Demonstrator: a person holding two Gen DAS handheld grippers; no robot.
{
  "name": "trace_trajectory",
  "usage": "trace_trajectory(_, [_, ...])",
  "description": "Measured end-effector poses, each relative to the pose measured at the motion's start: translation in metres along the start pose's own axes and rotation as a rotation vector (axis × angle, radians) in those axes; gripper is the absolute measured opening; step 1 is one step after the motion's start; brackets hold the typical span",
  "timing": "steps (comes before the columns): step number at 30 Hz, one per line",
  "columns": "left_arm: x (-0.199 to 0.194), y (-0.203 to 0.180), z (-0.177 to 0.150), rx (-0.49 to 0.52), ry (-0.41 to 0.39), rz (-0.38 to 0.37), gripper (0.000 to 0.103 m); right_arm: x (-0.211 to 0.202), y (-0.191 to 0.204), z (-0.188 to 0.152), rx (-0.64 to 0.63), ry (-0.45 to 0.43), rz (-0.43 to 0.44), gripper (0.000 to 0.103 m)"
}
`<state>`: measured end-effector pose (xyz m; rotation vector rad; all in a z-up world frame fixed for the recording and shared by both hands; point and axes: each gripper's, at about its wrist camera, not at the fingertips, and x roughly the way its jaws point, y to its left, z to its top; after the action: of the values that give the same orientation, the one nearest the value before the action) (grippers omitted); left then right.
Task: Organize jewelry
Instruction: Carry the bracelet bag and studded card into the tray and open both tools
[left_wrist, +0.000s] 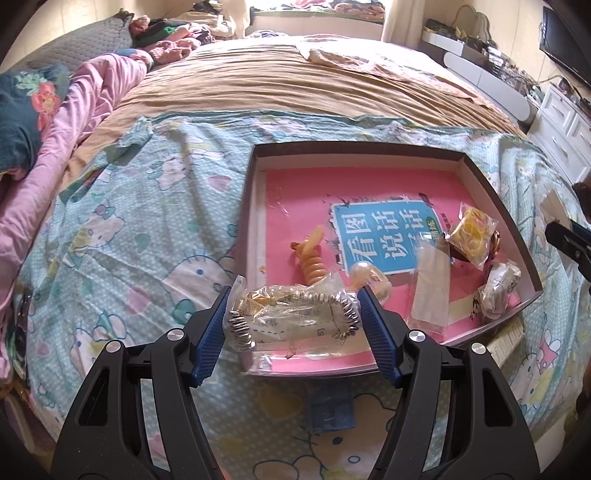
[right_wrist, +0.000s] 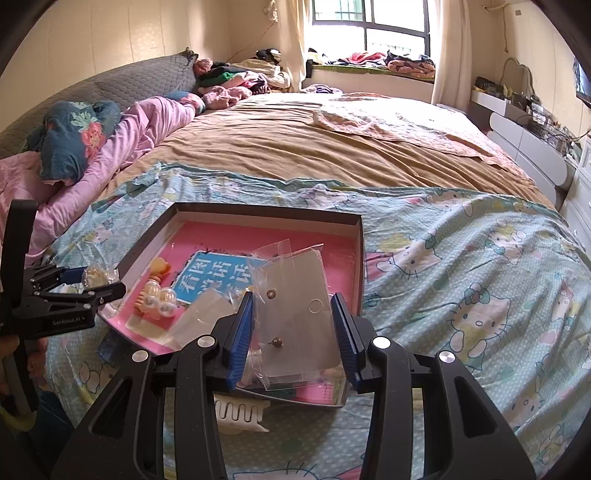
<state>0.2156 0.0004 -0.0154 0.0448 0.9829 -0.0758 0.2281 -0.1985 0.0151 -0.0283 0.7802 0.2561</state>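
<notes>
My left gripper (left_wrist: 293, 317) is shut on a clear bag with a silver coil bracelet (left_wrist: 240, 328), held just above the near left corner of a dark-rimmed box tray (left_wrist: 354, 149). The tray is lined with a pink book. My right gripper (right_wrist: 293, 325) is shut on a clear bag holding a grey card with two small stud earrings (right_wrist: 295, 291), over the tray's (right_wrist: 258, 208) near right part. Loose in the tray lie an orange spiral band (left_wrist: 314, 266), clear bead balls (left_wrist: 365, 275) and a bagged yellow piece (left_wrist: 471, 229). Each gripper shows at the edge of the other's view.
The tray sits on a cartoon-cat bedsheet (right_wrist: 461, 295) over a wide bed. A white hair claw (right_wrist: 240, 411) lies on the sheet just in front of the tray. Pink bedding and pillows (left_wrist: 74, 110) are piled at the left. White drawers (left_wrist: 565, 125) stand at the right.
</notes>
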Motion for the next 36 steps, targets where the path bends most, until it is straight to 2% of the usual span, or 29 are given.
trace_trajectory(24, [0.024, -0.041, 0.003, 0.084, 0.023, -0.045, 0.060, 0.049, -0.006, -0.002, 0.010, 0.061, -0.011, 0.040])
trace_trajectory(36, [0.026, -0.041, 0.005, 0.078, 0.025, -0.051, 0.060, 0.068, 0.001, -0.003, 0.013, 0.098, 0.008, 0.042])
